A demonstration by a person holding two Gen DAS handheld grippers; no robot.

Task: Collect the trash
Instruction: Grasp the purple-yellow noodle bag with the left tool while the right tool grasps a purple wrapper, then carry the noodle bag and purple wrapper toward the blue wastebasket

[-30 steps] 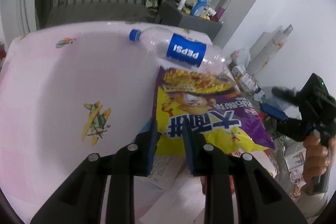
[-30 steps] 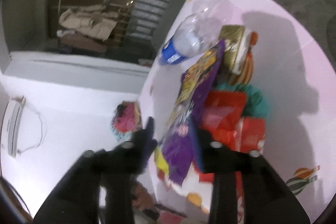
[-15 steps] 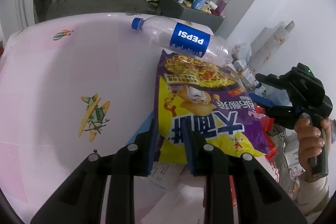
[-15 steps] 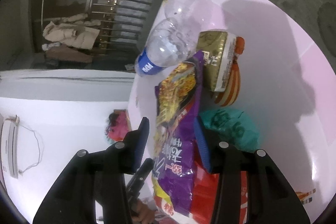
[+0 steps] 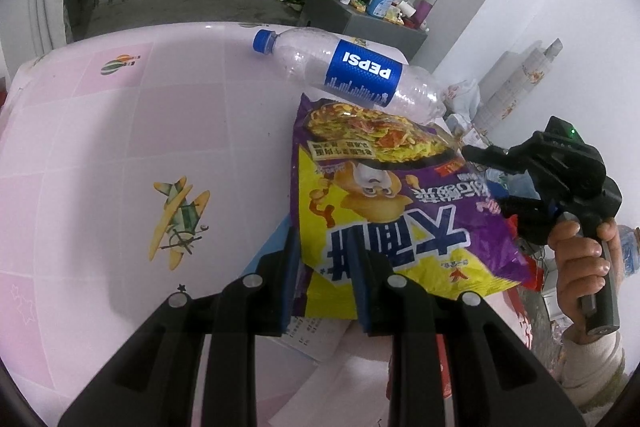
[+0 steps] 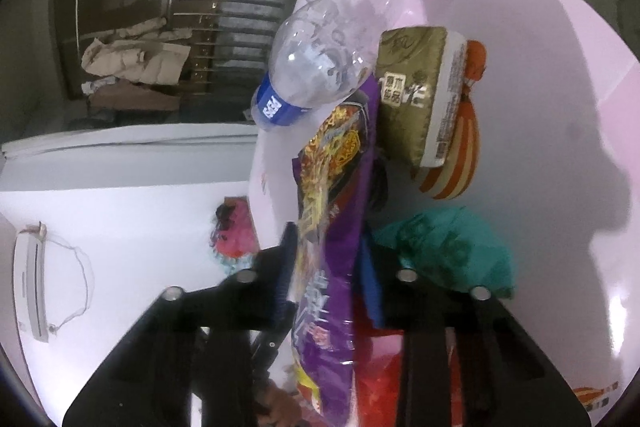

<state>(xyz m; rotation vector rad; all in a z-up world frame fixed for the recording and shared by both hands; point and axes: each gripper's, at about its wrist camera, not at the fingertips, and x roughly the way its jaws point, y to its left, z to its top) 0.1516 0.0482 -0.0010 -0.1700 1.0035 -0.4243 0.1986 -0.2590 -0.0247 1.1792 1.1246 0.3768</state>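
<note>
A purple and yellow snack bag (image 5: 392, 195) lies on the pink tablecloth (image 5: 120, 147). My left gripper (image 5: 326, 267) is shut on its near left corner. My right gripper (image 6: 328, 267) is closing on the bag's (image 6: 324, 211) far right edge, and both pads touch the foil. In the left wrist view the right gripper (image 5: 486, 179) straddles that edge, with a hand (image 5: 580, 263) on its handle. An empty Pepsi bottle (image 5: 360, 71) lies just beyond the bag, also visible in the right wrist view as the bottle (image 6: 316, 67).
Beside the bag lie a gold packet (image 6: 416, 95), an orange-striped wrapper (image 6: 452, 155), a teal bag (image 6: 444, 251) and a red wrapper (image 6: 384, 379). White paper (image 5: 320, 335) sits under the bag. A grey cabinet (image 5: 360, 23) with bottles stands past the table.
My right gripper has come in lower onto the bag's right edge and its jaws have narrowed onto the foil. My left gripper has kept its hold on the bag's corner.
</note>
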